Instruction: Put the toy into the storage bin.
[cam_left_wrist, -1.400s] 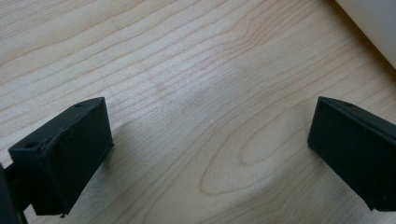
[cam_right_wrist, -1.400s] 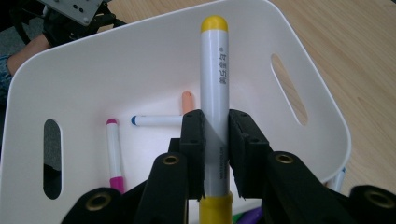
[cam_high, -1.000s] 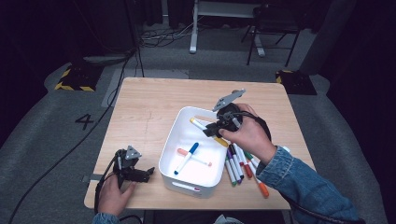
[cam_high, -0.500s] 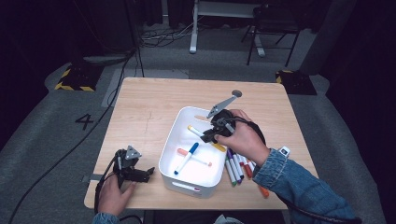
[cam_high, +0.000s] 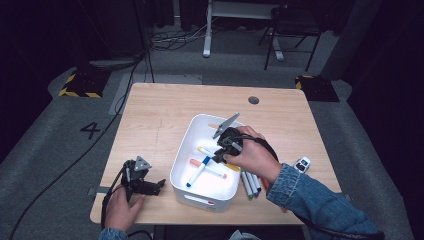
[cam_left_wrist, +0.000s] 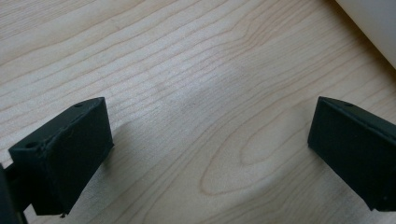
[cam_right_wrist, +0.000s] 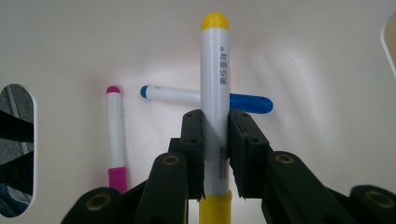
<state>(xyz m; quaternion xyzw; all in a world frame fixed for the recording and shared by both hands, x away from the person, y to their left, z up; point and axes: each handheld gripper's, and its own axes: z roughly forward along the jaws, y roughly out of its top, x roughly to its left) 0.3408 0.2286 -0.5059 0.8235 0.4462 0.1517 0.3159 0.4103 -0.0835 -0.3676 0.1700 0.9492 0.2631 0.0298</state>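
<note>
Right gripper (cam_right_wrist: 215, 140) is pinching a yellow-capped white marker (cam_right_wrist: 215, 79) over the white plastic bin (cam_high: 187, 150).
Blue marker (cam_right_wrist: 205, 99) and pink marker (cam_right_wrist: 115, 135) are lying beneath; left gripper (cam_left_wrist: 205, 154) is resting spread on the wooden table (cam_left_wrist: 187, 70), the bin's corner cut off.

The yellow-capped marker (cam_right_wrist: 215, 98) has a white barrel with printed lettering down its side and yellow at both ends. It stands lengthwise between the right gripper's (cam_right_wrist: 215, 154) jaws, clamped near its lower yellow end, its rounded yellow tip reaching well beyond the jaw tips, over the floor of the white bin (cam_high: 187, 150).
</note>
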